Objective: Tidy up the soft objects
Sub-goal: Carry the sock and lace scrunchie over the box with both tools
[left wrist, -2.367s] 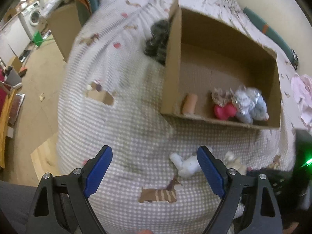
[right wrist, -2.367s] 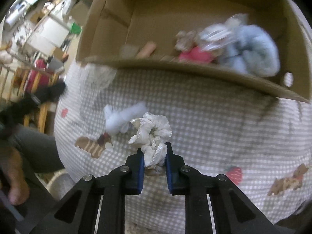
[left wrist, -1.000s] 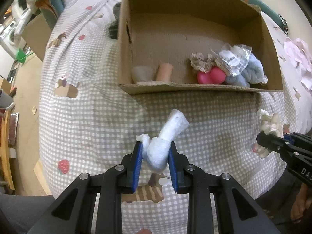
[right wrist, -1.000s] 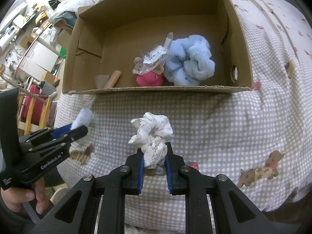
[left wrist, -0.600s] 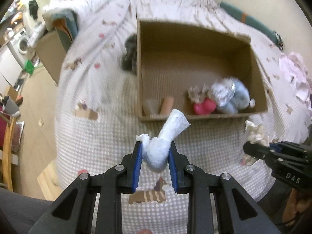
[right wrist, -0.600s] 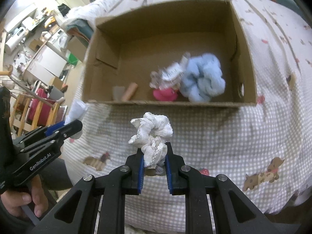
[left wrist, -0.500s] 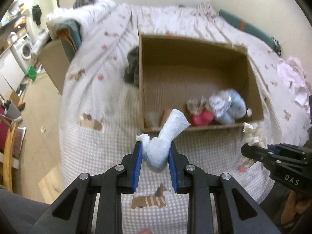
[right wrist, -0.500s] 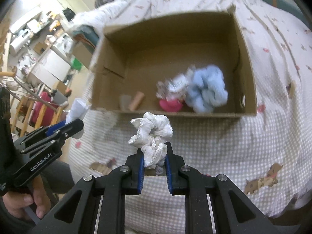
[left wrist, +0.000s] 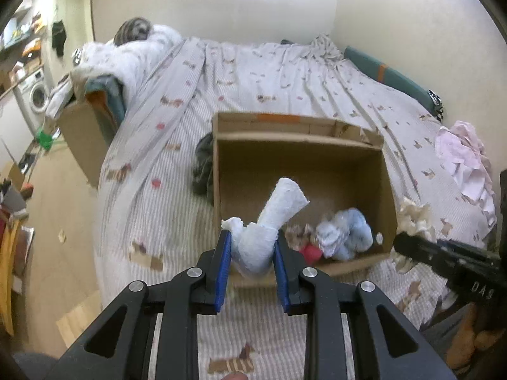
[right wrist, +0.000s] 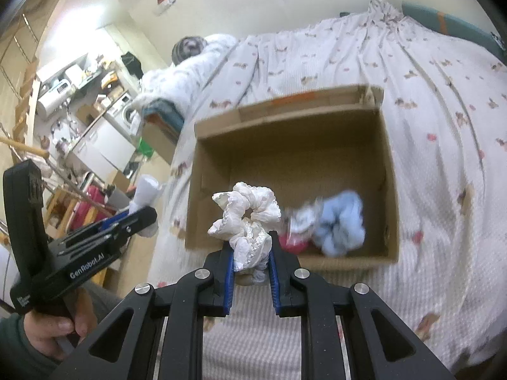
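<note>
While the open cardboard box (left wrist: 386,171) sits on the bed beyond both sets of fingers, the left gripper (left wrist: 252,251) clamps a pale blue rolled sock (left wrist: 269,221), and the right gripper (right wrist: 251,255) pinches a white lace scrunchie (right wrist: 247,221).

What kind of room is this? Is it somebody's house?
Probably a bedroom in someone's home. A big bed with a checked, dog-patterned cover fills the room, a brown cardboard box of soft things sits on it, and a white washing machine stands off to the left side.
</note>
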{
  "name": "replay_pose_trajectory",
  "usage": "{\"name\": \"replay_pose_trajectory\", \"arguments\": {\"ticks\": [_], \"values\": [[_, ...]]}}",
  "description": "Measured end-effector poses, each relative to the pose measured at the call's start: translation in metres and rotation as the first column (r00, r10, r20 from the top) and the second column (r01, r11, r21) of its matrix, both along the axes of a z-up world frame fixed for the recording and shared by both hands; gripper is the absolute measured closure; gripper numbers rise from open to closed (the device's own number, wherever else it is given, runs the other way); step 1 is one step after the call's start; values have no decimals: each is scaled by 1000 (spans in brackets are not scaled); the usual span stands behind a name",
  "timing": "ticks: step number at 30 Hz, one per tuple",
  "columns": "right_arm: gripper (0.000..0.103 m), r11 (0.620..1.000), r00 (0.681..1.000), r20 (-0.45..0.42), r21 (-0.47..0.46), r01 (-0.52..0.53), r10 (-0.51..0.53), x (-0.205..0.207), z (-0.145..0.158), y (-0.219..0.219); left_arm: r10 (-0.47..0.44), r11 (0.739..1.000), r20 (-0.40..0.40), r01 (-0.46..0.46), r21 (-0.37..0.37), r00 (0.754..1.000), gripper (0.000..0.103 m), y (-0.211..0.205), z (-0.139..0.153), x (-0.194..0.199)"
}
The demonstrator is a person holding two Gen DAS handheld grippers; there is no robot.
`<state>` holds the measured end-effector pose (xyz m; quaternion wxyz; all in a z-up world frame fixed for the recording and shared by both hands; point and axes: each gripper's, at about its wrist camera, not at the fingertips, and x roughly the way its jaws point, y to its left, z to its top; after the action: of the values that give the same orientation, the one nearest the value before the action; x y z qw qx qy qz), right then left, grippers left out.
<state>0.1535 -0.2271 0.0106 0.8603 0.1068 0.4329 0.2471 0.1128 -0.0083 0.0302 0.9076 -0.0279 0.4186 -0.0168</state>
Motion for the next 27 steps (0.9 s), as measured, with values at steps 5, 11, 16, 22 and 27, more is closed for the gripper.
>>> {"name": "replay_pose_trajectory", "arguments": {"ticks": [5,11,16,22,27], "values": [[83,1000,1000,13,-29,-5,5,26,8,11,-25,1000,-27,26,4,999,80,-3,-12,31],[83,998,1000,-10,-59,-26,26,48,-19,26,-58,998,-50,58,0,997,80,-13,-44,51],[83,990,998,-56,-138,-36,28,56,-51,37,-104,994,-56,105,16,993,80,-23,-54,55],[83,996,992,-121,-88,17,-28,68,-67,31,-91,996,-88,92,15,992,80,-18,-63,58],[83,997,993,-116,-76,6,-14,70,-67,32,-81,997,-136,81,-6,987,80,-16,-79,64]]}}
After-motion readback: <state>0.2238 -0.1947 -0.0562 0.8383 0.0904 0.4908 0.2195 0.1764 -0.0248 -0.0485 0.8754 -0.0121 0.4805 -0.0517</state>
